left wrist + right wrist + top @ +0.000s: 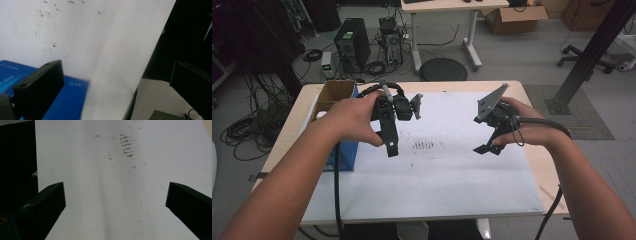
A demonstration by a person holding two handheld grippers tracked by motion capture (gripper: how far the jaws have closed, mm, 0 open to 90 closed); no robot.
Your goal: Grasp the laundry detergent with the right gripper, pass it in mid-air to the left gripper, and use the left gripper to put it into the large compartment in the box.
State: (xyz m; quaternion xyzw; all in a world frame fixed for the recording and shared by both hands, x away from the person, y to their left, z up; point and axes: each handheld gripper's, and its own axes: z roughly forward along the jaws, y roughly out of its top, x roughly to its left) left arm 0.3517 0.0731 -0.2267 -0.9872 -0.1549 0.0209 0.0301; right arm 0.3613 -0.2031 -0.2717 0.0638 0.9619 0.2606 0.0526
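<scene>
White sheet [447,170] bare | left tool [391,145] spread near blue box [70,100] | right tool [488,148] spread

Your forearms are bare, no sleeves reaching them. Your left tongs [392,142] are black, a blocky body with a small grey three-cornered plate [416,105] at the side and a thick black cable [336,190] trailing along your arm. Your right tongs [488,148] are black too, topped by a larger grey three-cornered plate [490,102] with small holes; their black cable [544,123] loops over your wrist. In the gripper views your jaws are matte black, square-ended blocks, each with a small round hole near the tip.
</scene>
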